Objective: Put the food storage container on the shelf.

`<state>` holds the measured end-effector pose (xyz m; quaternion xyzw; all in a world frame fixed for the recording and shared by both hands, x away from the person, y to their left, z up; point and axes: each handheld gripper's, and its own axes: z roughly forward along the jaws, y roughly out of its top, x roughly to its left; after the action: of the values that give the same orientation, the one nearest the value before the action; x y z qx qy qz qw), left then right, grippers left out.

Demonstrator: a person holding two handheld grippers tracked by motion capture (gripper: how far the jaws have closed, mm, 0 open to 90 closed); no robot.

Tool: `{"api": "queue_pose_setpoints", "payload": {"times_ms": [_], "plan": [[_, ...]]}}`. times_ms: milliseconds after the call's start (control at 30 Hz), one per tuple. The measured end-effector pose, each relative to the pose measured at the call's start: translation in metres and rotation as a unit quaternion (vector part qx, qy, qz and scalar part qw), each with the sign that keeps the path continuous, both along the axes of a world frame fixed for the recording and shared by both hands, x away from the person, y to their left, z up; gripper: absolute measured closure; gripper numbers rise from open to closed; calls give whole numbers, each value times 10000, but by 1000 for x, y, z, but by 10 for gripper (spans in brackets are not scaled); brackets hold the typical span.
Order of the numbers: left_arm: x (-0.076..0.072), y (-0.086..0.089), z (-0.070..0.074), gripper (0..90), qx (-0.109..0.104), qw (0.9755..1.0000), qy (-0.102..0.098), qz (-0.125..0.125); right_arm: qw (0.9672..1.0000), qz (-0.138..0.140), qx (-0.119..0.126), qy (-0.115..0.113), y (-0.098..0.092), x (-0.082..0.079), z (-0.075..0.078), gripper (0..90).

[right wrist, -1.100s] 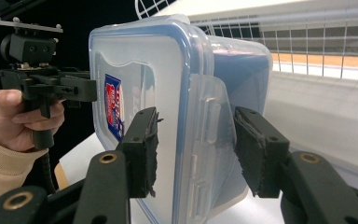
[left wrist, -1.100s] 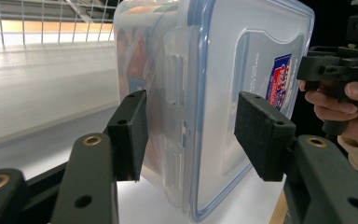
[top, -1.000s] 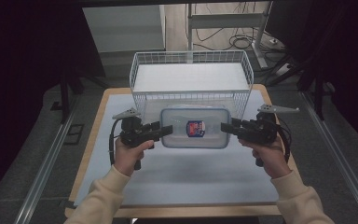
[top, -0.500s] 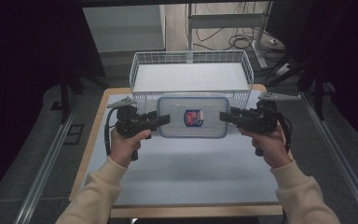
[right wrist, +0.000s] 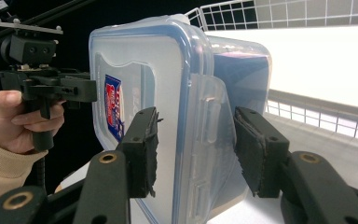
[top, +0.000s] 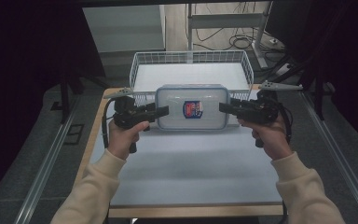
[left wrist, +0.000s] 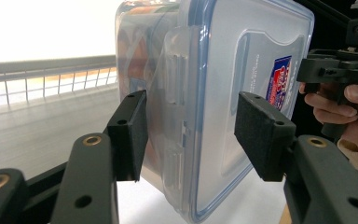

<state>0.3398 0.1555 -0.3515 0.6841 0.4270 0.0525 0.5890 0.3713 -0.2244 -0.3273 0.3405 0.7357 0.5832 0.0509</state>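
Wood-edged table (top: 98, 140) w/ pale top, seen from above; grey floor (top: 37, 154) either side, metal rails (top: 51, 154) running alongside. Desk frame (top: 223, 21) & tangled cables (top: 242, 42) at back. Dark surroundings, light falling on centre

A clear, blue-sealed plastic container (top: 192, 107) with its latched lid on is held level above the table.

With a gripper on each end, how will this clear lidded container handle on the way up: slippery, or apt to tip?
The container looks rigid, so it likely won't flex. Its smooth plastic may slip against the pads. The left gripper and right gripper clamp opposite ends, so uneven lifting could tilt it.
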Motion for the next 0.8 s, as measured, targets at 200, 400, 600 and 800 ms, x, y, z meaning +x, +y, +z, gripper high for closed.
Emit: {"api": "queue_pose_setpoints", "payload": {"times_ms": [200,400,600,800], "plan": [[9,1,10,455,13,10000,-23,28,10000,23,1,-23,2,11,9,515],[20,3,20,455,72,9999,-64,67,10000,46,-7,18,4,24,18,515],[39,6,29,454,62,9999,-40,96,10000,53,-21,59,7,43,27,514],[61,11,34,453,3,9999,41,146,9998,25,21,173,12,67,35,513]]}}
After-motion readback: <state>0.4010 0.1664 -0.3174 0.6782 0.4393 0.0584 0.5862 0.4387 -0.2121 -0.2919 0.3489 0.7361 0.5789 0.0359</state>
